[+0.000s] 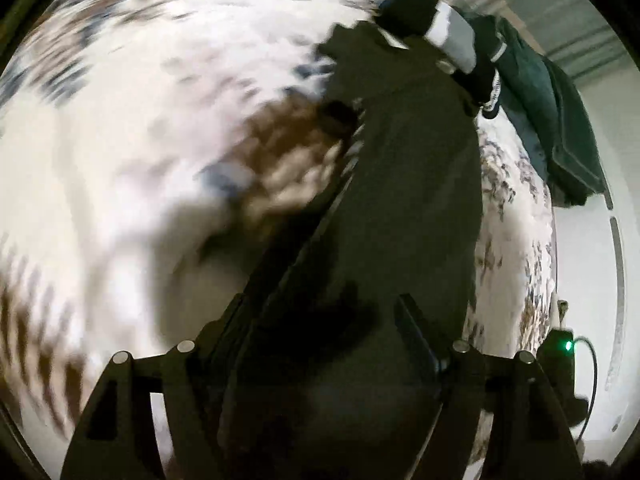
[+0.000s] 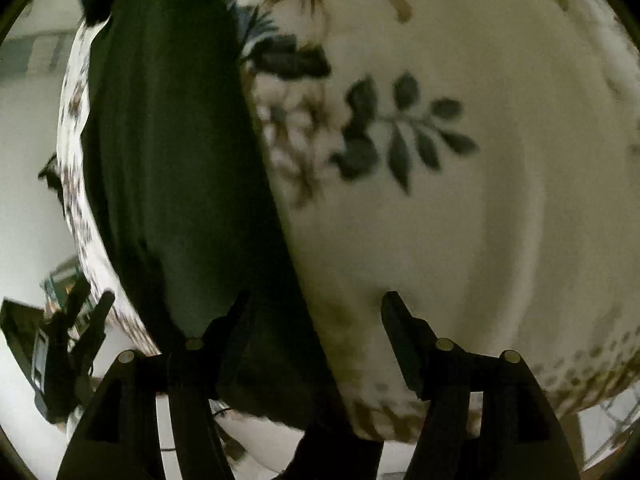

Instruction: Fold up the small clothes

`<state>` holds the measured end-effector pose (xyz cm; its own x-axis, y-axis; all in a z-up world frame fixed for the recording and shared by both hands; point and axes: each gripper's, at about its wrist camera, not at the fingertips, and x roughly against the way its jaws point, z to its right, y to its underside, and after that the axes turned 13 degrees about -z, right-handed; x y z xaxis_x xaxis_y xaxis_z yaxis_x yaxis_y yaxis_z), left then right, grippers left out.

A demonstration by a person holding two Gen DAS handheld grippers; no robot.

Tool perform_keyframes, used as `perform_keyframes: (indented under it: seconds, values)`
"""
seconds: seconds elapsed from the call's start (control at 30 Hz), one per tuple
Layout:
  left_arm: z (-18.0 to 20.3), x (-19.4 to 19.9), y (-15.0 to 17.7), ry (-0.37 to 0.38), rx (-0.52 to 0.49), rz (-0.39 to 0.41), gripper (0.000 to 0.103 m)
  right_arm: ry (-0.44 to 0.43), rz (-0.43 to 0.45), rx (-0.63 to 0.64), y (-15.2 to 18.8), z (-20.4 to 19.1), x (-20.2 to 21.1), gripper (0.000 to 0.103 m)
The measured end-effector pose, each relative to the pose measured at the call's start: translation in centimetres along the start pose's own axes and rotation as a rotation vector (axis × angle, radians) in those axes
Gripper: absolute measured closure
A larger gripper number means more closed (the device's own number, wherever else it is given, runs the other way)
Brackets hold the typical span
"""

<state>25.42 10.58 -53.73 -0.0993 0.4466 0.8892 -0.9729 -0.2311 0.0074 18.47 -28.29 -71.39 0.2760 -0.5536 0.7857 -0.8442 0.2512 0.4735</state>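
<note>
Left tool (image 1: pixel 324 320), right tool (image 2: pixel 316 312): black angular fingers, silver pivot pins.

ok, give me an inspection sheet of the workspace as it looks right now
Surface: floral bedspread, white with brown and dark leaf print.
Job's things: long dark garment laid flat along the bed; folded dark and white clothes at its far end.
Clutter: dark green cloth heaped near the bed edge.
Grippers: left gripper jaws open over the garment, nothing pinched; right gripper jaws open, straddling the garment's edge.
Cables: black cable beside a device with a green light.
Surroundings: pale floor; rest too blurred.
</note>
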Motion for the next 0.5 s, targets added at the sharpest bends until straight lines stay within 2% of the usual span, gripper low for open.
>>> perform_keyframes:
  seconds: [0.03, 0.07, 0.1, 0.2, 0.27, 0.37, 0.43, 0.5]
  values:
    - [0.5, -0.5, -1.3, 0.015, -0.025, 0.002, 0.047, -0.012, 0.003, -0.021, -0.5, 0.0, -0.3, 0.036]
    - [0.9, -1.2, -2.7, 0.034, -0.061, -0.005, 0.073, -0.024, 0.01, -0.043, -0.7, -0.3, -0.7, 0.036]
    - [1.1, -1.7, -3.5, 0.004, -0.073, -0.025, 0.099, -0.031, 0.017, -0.063, -1.2, -0.6, -1.0, 0.036]
    - [-1.0, -1.7, -5.8, -0.015, -0.052, -0.031, 0.099, -0.02, 0.027, -0.106, -1.8, -1.1, -1.8, 0.036]
    - [-3.8, -1.3, -6.2, 0.038, -0.019, -0.058, 0.098, -0.02, 0.036, -0.119, -1.9, -1.3, -2.1, 0.036]
    - [-5.3, -0.6, -4.8, 0.003, -0.025, -0.118, 0.098, -0.033, 0.04, -0.126, -1.1, -2.6, -2.9, 0.036]
    - [-6.4, -0.2, -2.9, 0.038, 0.009, -0.189, 0.097, -0.064, 0.025, -0.139, -0.2, -1.4, -2.2, 0.036]
    - [-6.7, 0.5, -0.7, 0.029, 0.012, -0.221, 0.092, -0.095, -0.003, -0.144, 1.2, -0.6, -2.3, 0.036]
